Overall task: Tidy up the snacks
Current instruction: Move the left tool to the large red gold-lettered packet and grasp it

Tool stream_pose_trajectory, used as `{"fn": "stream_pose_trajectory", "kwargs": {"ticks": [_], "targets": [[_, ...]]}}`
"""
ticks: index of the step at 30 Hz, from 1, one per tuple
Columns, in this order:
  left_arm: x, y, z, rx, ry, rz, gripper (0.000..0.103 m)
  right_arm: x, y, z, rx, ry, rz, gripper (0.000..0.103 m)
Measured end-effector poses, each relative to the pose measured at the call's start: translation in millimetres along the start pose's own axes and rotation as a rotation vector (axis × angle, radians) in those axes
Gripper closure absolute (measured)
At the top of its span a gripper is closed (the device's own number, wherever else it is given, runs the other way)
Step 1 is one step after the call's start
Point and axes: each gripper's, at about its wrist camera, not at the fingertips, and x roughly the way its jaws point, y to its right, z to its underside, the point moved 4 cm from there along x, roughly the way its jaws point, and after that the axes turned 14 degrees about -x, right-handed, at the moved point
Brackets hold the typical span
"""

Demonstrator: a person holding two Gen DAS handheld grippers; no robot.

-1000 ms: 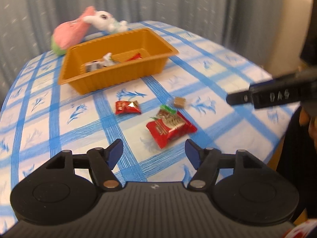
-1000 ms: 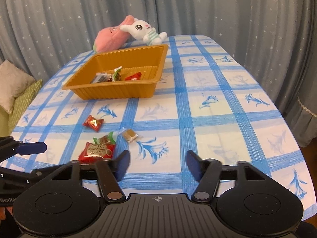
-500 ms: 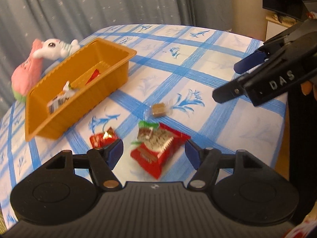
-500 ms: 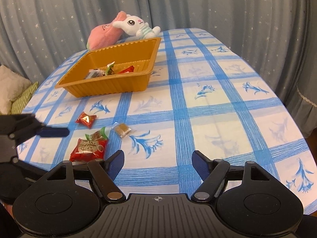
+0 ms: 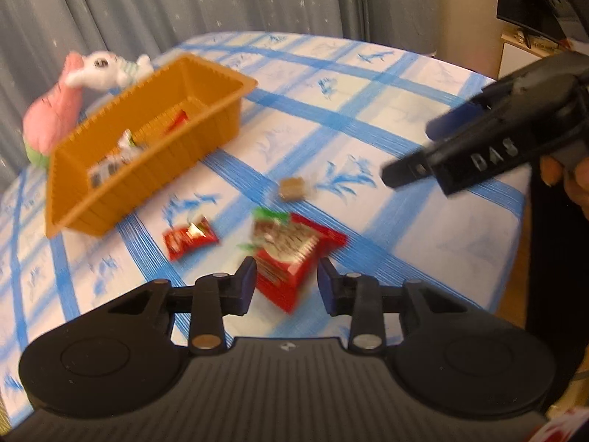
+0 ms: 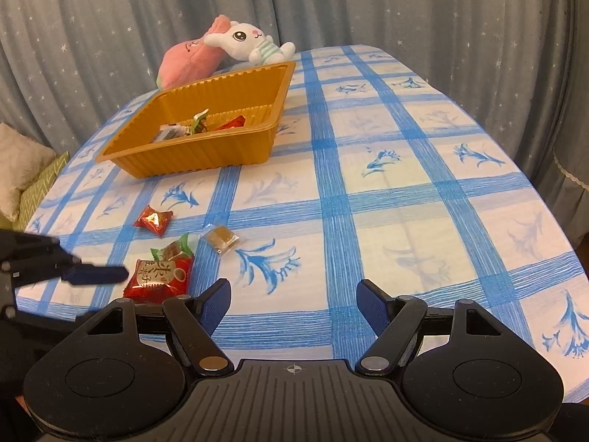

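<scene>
1. The left gripper (image 5: 282, 283) has its jaws partly open around the near end of the large red snack packet (image 5: 294, 254); the blue pads stand on either side of the packet, and blur hides whether they touch it.
2. The right gripper (image 6: 293, 305) is wide open and holds nothing, hovering over bare tablecloth (image 6: 405, 199) to the right of the large red snack packet (image 6: 160, 276).
3. The orange tray (image 6: 191, 162) is the landmark: it sits toward the far side of the table, with a few wrapped snacks lying inside it.
4. In front of the tray, apart from it, lies a small red candy wrapper (image 6: 152, 220).
5. Nearer than that wrapper is the large red packet, with a small green-and-red sweet (image 6: 173, 248) touching its far edge.
6. A clear-wrapped brown candy (image 6: 219, 239) lies just to the right of that sweet.
7. Behind the tray, a white plush rabbit (image 6: 250, 42) leans on a pink plush toy (image 6: 187, 64).
8. A grey starred curtain (image 6: 405, 7) hangs beyond the table.
</scene>
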Motion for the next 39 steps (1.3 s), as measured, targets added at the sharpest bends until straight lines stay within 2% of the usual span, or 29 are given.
{"fn": "stream_pose_trajectory", "kwargs": {"ticks": [6,11,15,21,25,28,33,39], "targets": [[20,-4,-8,-0.001,-0.021,0.032,0.065,3,-3,1,-0.005,-0.006,0.000,0.028],[8,1,-2,-0.058,-0.054,0.054,0.065,4,0,2,0.007,-0.010,0.004,0.028],[4,-5,-6,-0.141,-0.034,0.068,0.065,7,0,2,0.012,-0.012,0.003,0.028],[19,-4,-13,-0.138,-0.033,0.061,0.066,7,-2,3,0.006,-0.008,-0.003,0.028],[23,6,-12,-0.123,-0.042,0.071,0.073,8,3,4,0.027,-0.008,0.002,0.028],[23,10,-8,-0.136,-0.020,0.043,0.080,9,2,4,0.022,-0.010,0.000,0.028],[1,-4,-4,-0.264,0.047,0.007,0.081,10,-5,0,-0.021,0.002,-0.025,0.028],[-20,-40,4,-0.413,0.073,-0.057,0.081,22,-20,-14,-0.147,0.041,-0.071,0.028]]}}
